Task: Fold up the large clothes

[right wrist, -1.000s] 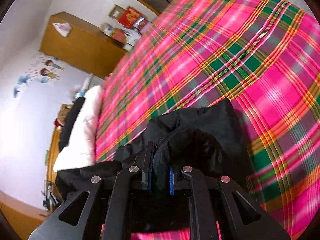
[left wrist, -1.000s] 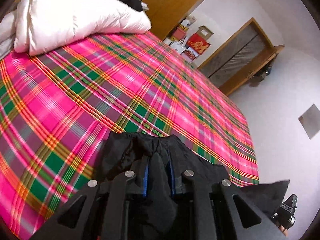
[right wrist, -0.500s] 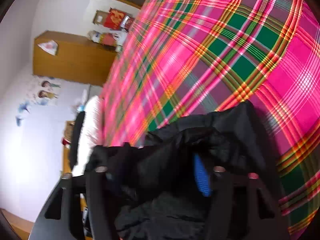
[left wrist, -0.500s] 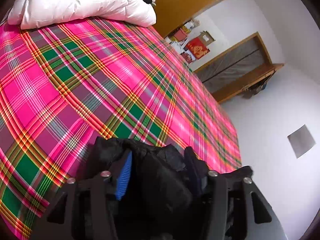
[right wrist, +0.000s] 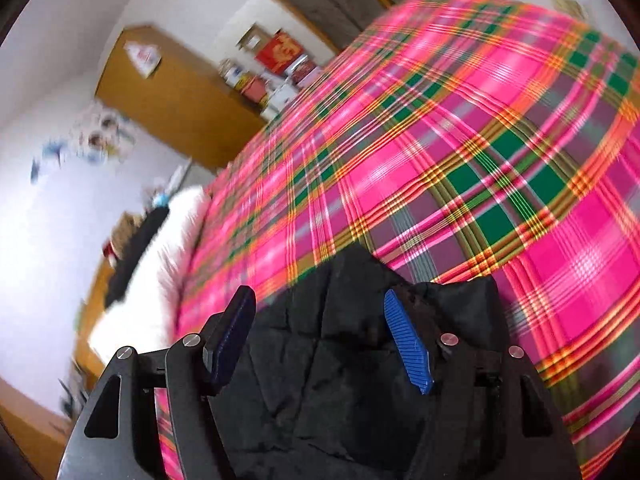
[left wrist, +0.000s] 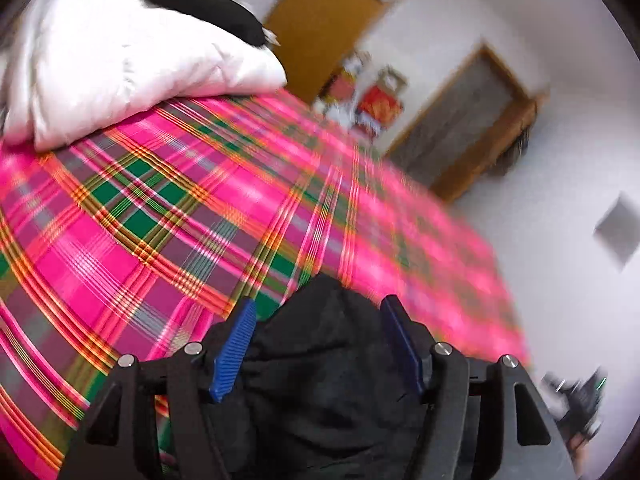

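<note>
Left wrist view is showing your left gripper (left wrist: 320, 344) with its jaws spread and still opening, the 2 blue pads (left wrist: 234, 350) standing clear on either side of a bunched hump of the black jacket (left wrist: 332, 384). The cloth is lying loose between the jaws rather than being pinched. The jacket is resting on the near part of the bed (left wrist: 168, 216), on its pink, green and orange plaid cover. A white duvet (left wrist: 120, 60) is heaped at the far left end of the bed, with a dark cloth (left wrist: 192, 4) lying on top of it. Beyond the bed a wooden cabinet (left wrist: 332, 28) is standing against the wall; that part of the picture is blurred.

Right wrist view is showing your right gripper (right wrist: 320, 340) released too, jaws wide apart, with the quilted jacket (right wrist: 340, 380) lying slack between them and reaching past the right pad (right wrist: 408, 352). You are holding nothing tight with either gripper. The jacket's far edge is lying on the plaid bed (right wrist: 460, 140), and the duvet (right wrist: 152, 280) is showing at the left of this view.
</note>
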